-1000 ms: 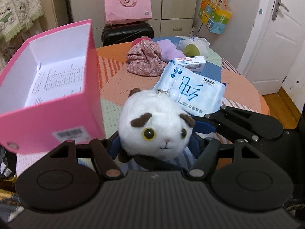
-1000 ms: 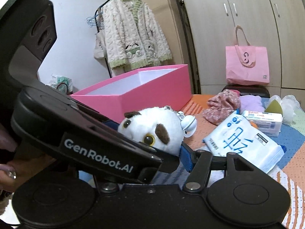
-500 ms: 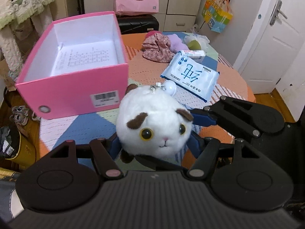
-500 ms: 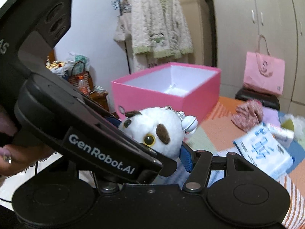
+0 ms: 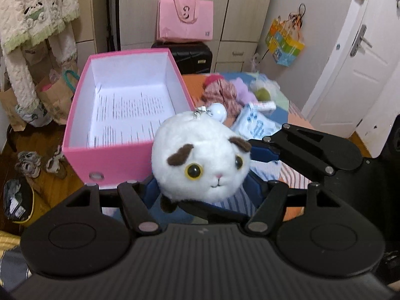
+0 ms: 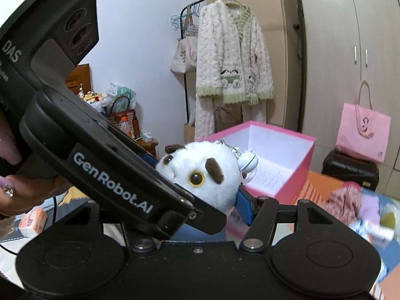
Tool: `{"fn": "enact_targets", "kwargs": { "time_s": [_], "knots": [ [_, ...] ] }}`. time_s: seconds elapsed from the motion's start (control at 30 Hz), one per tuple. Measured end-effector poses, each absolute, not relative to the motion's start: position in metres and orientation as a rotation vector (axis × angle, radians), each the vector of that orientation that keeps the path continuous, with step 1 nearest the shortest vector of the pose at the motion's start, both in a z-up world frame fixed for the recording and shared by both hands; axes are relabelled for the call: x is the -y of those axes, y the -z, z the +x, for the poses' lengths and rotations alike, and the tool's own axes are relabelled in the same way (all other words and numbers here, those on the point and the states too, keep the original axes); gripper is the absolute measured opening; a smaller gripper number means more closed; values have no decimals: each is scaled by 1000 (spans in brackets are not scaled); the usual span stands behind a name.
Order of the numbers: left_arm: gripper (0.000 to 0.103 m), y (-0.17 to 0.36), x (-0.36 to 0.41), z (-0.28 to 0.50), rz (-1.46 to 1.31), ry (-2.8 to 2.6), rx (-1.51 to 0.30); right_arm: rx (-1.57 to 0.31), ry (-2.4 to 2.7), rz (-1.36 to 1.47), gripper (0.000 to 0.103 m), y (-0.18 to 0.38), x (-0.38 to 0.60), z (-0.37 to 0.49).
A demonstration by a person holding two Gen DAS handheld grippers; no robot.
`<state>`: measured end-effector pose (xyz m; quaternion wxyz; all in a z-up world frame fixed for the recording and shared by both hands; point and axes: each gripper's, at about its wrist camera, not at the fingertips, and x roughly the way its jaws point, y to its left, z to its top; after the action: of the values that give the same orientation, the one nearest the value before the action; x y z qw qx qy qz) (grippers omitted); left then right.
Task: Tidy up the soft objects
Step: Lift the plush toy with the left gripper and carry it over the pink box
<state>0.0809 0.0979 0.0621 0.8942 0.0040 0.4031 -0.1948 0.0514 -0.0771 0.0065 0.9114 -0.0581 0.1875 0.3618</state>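
A: What is the room like?
B: A bedroom, with a patchwork-covered table (image 5: pixel 295 115).

A: And the toy?
B: A white plush cat (image 5: pixel 200 157) is clamped by both the left gripper (image 5: pixel 202 187) and the right gripper (image 6: pixel 200 195), held above the near end of the pink box (image 5: pixel 82 115).

A: Progress?
B: Early, I'd judge: the box holds only paper; cloth bundle (image 5: pixel 220 92) and tissue pack (image 5: pixel 257 125) wait far right.

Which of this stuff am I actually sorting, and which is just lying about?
For the job:
white plush cat, held by both hand-held grippers
open pink box
floral cloth
lilac cloth

Lying about:
pink tote bag
black suitcase
hanging fleece robe
shoes on floor
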Motion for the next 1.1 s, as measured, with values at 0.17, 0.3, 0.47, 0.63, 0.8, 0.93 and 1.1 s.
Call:
{"fn": "enact_targets", "kwargs": {
  "time_s": [0.17, 0.3, 0.47, 0.63, 0.8, 0.93, 1.1],
  "knots": [
    [68, -78, -110, 122, -8, 429, -831, -346, -736, -113, 67, -20, 68, 81],
    [68, -84, -118, 156, -41, 445, -828, -335, -741, -96, 67, -33, 69, 112],
    [68, -75, -125, 209, -99, 462, -867, -339, -741, -118, 67, -40, 67, 158],
    [67, -43, -128, 267, -184, 472, -962, -384, -732, -182, 67, -30, 60, 208],
    [62, -8, -129, 306, -244, 451, -1040, -466, -710, -197, 67, -12, 55, 255],
    [60, 8, -130, 322, -259, 438, -1071, -525, -706, -187, 67, 3, 57, 279],
    [60, 17, -129, 333, -274, 430, -1091, -552, -698, -213, 67, 13, 54, 289]
  ]
}}
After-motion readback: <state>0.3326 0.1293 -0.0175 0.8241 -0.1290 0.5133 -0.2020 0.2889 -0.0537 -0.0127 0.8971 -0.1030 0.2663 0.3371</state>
